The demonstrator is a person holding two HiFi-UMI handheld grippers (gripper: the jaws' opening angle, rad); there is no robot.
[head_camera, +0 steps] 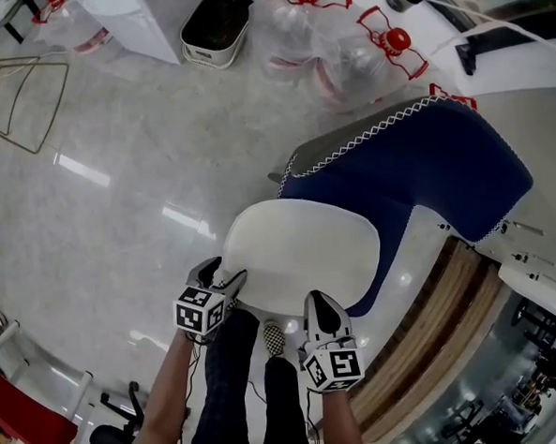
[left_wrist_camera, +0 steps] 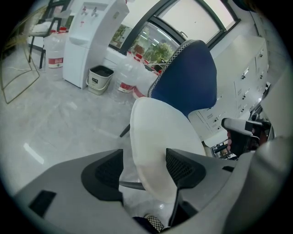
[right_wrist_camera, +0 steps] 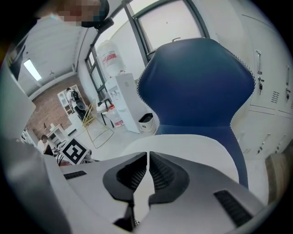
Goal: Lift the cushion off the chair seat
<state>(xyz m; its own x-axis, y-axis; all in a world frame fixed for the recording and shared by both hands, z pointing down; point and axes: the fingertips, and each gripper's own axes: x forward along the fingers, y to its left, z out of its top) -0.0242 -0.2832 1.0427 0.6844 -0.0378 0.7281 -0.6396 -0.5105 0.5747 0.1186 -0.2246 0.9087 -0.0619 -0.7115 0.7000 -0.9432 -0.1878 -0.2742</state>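
A white cushion lies on the seat of a blue chair with white stitching along its edge. My left gripper is at the cushion's near left edge and stands open. In the left gripper view the cushion runs between the wide-apart jaws of that gripper, in front of the chair back. My right gripper is at the cushion's near right edge. In the right gripper view this gripper is shut on a thin white sliver of the cushion, below the chair back.
On the glossy floor behind the chair stand several water jugs, a waste bin, a white dispenser and a gold wire frame. White cabinets line the right side. My legs and a checkered shoe are just below the cushion.
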